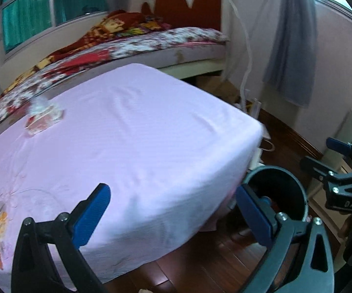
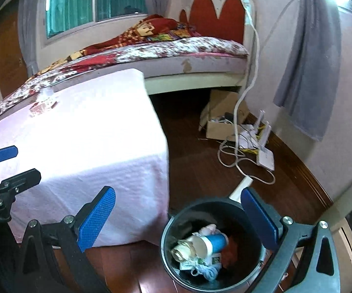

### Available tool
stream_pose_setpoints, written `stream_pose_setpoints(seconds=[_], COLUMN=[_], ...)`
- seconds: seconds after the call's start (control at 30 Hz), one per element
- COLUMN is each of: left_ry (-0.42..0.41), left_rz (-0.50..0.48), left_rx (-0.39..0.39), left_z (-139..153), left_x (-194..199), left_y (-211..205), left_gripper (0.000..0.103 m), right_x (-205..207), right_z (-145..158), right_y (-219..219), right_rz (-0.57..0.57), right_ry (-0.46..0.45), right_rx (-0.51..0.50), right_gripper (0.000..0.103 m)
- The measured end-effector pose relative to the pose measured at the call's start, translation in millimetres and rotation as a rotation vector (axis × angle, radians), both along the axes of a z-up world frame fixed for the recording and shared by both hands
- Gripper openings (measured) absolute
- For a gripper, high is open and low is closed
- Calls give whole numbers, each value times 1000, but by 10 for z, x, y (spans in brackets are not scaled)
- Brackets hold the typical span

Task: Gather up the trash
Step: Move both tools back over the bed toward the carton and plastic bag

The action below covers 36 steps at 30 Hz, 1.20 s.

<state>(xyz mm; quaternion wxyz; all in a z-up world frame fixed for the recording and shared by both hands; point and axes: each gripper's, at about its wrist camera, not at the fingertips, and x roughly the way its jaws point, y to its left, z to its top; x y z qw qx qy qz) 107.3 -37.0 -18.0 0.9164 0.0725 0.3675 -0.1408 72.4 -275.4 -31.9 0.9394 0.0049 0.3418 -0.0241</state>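
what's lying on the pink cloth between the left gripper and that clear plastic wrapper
Nothing: in the left wrist view, only bare pink tablecloth lies between the open left gripper and the crumpled clear plastic wrapper.

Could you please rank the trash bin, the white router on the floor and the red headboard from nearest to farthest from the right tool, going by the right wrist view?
1. Trash bin, just below the right tool.
2. White router, on the floor to the right.
3. Red headboard, at the far wall.
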Motion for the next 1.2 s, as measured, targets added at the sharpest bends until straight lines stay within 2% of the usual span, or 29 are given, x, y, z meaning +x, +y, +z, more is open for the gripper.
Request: stream_pose_setpoints(seconds=[0.33, 0.53, 0.8, 0.97, 1.2], left_ry=[-6, -37, -40, -45, -36], left_rz=[155, 268, 312, 331, 358], left_rx=[-16, -24, -50, -86, -131], left_z=[18, 84, 87, 93, 15], left_x=[167, 265, 421, 663, 1087], left_y=[672, 1181, 1735, 2044, 2384], left_gripper=[102, 102, 102, 102, 102], right_x=[268, 436, 684, 1046, 1735], right_z=[26, 12, 374, 494, 355], right_y=[450, 731, 1366, 1719, 2167], right_rz=[88, 123, 189, 183, 244], right_ry=[-16, 0, -9, 21, 37], right_rx=[-5, -22, -61, -83, -80], right_gripper=[103, 103, 103, 103, 103])
